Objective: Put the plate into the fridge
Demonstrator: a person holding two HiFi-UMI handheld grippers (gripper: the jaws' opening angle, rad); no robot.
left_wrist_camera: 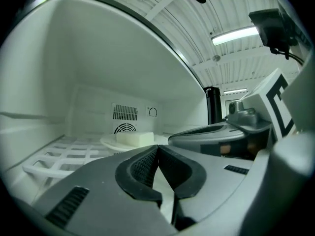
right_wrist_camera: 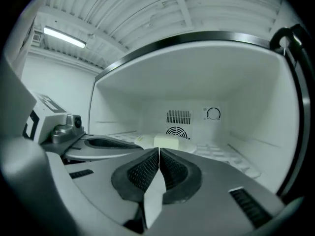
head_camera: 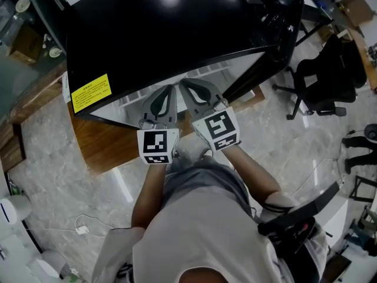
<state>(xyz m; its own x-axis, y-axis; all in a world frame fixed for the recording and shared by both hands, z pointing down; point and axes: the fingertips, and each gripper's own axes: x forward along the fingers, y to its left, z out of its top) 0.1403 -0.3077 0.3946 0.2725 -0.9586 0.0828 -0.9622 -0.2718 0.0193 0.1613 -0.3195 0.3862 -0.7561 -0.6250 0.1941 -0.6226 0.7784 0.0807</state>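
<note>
At the back edge of the white wire shelf [left_wrist_camera: 54,157] sits the round white plate [left_wrist_camera: 114,143]; my left gripper [left_wrist_camera: 158,149] and right gripper [right_wrist_camera: 159,151], jaws closed empty, should back straight out

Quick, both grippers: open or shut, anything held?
Left gripper: shut, holding nothing.
Right gripper: shut, holding nothing; the plate sits on the fridge shelf ahead.

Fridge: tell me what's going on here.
A person stands at the open fridge with a gripper in each hand. The left gripper and right gripper point inside, both shut and empty. The plate, carrying a pale block, already sits on the wire shelf, apart from both grippers.
</note>
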